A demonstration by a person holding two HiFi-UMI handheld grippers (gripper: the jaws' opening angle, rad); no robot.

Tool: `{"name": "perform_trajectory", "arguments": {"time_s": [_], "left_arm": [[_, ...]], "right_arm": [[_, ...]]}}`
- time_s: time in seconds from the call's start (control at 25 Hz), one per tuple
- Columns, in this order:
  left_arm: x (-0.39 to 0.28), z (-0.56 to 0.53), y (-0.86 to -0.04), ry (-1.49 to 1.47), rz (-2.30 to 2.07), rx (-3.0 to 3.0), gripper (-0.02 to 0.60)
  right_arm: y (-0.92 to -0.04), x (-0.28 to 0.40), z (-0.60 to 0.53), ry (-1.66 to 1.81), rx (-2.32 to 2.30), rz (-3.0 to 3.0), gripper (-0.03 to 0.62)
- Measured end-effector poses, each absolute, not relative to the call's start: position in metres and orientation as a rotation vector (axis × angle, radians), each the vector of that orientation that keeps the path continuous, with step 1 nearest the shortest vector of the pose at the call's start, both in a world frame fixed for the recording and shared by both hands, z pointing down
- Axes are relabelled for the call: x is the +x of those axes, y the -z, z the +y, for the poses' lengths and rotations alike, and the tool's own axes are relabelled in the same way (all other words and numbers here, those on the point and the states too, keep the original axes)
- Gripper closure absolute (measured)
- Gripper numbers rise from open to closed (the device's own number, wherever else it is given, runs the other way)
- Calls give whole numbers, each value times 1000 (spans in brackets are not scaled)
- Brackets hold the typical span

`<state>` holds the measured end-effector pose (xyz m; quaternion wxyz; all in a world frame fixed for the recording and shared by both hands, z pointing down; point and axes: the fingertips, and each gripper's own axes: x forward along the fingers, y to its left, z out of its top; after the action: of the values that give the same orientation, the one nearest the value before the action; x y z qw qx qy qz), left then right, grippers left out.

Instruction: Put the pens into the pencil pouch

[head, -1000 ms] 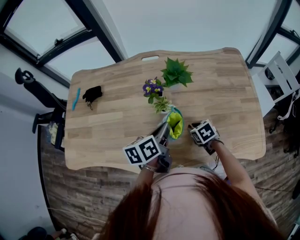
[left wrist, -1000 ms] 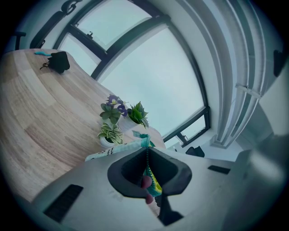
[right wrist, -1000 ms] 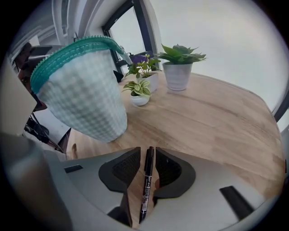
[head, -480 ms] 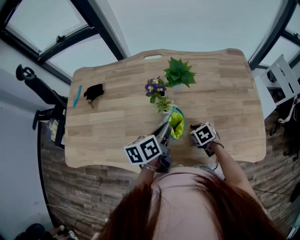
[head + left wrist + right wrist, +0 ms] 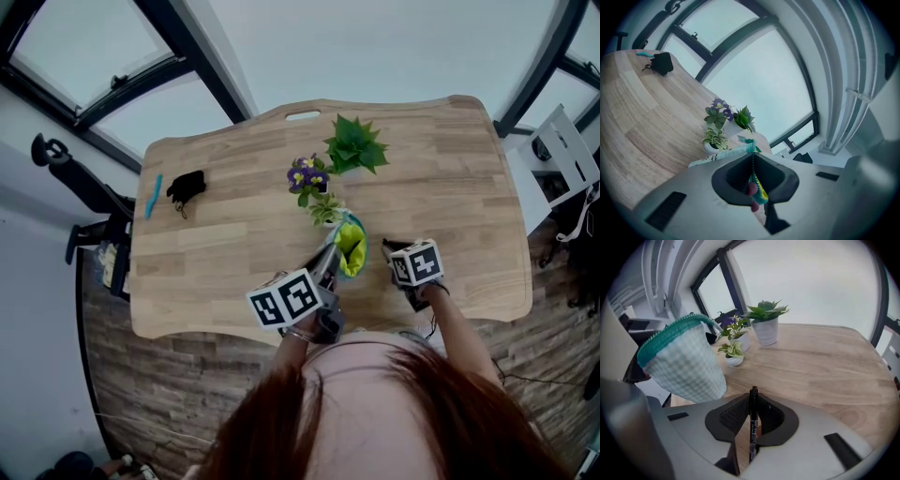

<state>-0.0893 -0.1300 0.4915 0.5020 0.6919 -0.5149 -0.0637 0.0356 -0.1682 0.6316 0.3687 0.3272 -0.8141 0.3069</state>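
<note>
Jaws first: the left gripper (image 5: 752,190) was clamped tight on the teal zipper edge of the pencil pouch (image 5: 758,188), w/ the zip running straight up between the pads. The right gripper (image 5: 752,420) had its jaws narrow, pinching a black pen (image 5: 753,432). It stood upright between them, top end poking just above the pads.

In the head view the pouch (image 5: 351,248) sat at frame centre w/ its mouth open (yellow-green lining, teal rim). It was held by its edge in the left gripper (image 5: 328,264), above the wooden table (image 5: 234,253); couldn't tell if its bottom touched the wood. The right gripper (image 5: 398,258) was just right of the pouch, apart from it, near the table's lower edge. The pen didn't show in that view. In the right gripper view the pouch (image 5: 684,359) filled the left-centre, checked fabric w/ the teal zip along the top. The pen was at lower centre, not in the pouch yet.

Above the pouch in the head view stood three pots in a row: small variegated plant (image 5: 324,210), purple-flowered plant (image 5: 307,176), spiky green plant (image 5: 353,145). At the table's upper left lay a black object (image 5: 187,186) and a thin teal stick (image 5: 152,196), both too small to identify.
</note>
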Motion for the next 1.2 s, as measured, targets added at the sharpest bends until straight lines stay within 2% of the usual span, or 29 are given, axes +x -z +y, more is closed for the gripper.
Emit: {"name": "perform_trajectory", "arguments": {"time_s": [1.2], "left_arm": [[-80, -129, -490, 168, -1201, 1681, 571]], "right_arm": [[-448, 49, -213, -1318, 1193, -2702, 545]]}}
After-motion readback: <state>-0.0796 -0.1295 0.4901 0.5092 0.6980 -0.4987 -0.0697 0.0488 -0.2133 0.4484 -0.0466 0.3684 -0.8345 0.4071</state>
